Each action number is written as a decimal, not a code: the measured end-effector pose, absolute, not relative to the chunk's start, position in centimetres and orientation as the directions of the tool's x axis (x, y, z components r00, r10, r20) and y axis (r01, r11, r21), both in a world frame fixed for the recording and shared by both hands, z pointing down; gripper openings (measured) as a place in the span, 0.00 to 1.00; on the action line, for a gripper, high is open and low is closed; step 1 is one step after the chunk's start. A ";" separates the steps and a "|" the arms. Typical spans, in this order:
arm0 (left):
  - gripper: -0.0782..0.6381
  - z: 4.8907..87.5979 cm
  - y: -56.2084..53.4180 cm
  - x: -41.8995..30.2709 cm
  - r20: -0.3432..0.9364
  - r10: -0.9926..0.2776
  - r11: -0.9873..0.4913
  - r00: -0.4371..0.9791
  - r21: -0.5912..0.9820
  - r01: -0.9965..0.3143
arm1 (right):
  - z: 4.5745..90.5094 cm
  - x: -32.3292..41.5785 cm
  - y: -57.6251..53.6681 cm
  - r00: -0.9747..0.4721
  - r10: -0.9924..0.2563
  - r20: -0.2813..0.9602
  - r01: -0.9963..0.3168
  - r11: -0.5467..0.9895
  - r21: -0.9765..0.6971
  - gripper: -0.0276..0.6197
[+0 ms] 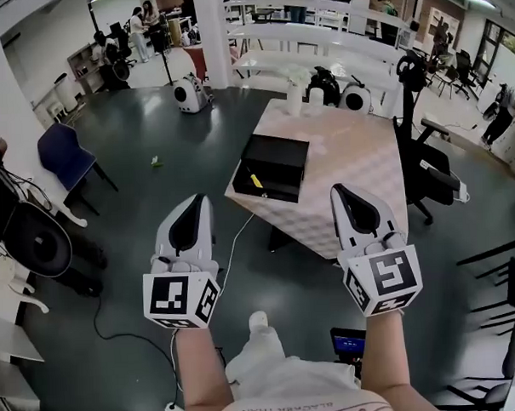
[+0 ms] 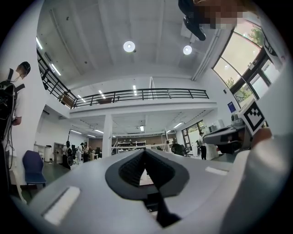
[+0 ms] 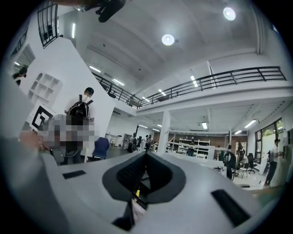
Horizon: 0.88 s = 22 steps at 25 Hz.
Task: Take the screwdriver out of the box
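Dark grey floor (image 1: 152, 128) lies under a pale square table (image 1: 359, 179). On it sits an open black box (image 1: 277, 161) with a yellow-handled screwdriver (image 1: 256, 181) inside. The white left gripper (image 1: 198, 199) and the white right gripper (image 1: 340, 190) are closed tight, holding nothing.

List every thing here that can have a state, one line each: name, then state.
left gripper: shut, empty, in the air.
right gripper: shut, empty, in the air.
box: resting on the table, untouched.
screwdriver: lying at the box's front, not gripped.

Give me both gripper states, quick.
Left gripper: closed, holding nothing.
Right gripper: closed, holding nothing.
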<state>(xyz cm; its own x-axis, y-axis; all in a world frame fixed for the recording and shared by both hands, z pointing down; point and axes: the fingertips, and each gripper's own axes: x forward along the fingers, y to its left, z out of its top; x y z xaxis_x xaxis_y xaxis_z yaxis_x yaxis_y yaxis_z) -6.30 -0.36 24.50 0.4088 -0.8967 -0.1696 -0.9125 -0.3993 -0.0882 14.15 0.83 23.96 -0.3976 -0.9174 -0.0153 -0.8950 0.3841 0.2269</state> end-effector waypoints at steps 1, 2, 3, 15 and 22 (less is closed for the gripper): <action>0.12 24.8 -2.0 -7.0 -0.162 -0.896 -0.404 0.413 -0.087 -0.911 | 24.2 13.3 -0.8 -0.397 -0.918 -0.009 -0.895 0.385 0.226 0.05; 0.12 25.0 -3.7 -7.7 -0.155 -0.895 -0.409 0.417 -0.085 -0.909 | 24.4 12.5 -2.5 -0.396 -0.918 -0.004 -0.895 0.385 0.224 0.05; 0.12 25.2 -5.3 -8.4 -0.150 -0.894 -0.413 0.421 -0.083 -0.907 | 24.6 11.7 -4.1 -0.393 -0.919 -0.001 -0.897 0.383 0.222 0.05; 0.12 27.4 -19.4 -14.1 -0.121 -0.876 -0.466 0.467 -0.036 -0.884 | 26.4 5.9 -17.3 -0.348 -0.937 0.037 -0.924 0.349 0.157 0.05; 0.12 28.5 -23.4 -14.7 -0.116 -0.871 -0.480 0.477 -0.001 -0.877 | 26.9 5.0 -21.2 -0.356 -0.933 0.049 -0.923 0.359 0.137 0.44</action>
<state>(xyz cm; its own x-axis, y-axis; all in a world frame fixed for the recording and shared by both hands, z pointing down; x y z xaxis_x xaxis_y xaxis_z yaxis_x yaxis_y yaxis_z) -14.74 -23.36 28.48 0.4771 -0.8711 -0.1164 -0.8772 -0.4802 -0.0013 5.04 -21.19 26.87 -0.3560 -0.9332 0.0491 -0.9231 0.3593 0.1370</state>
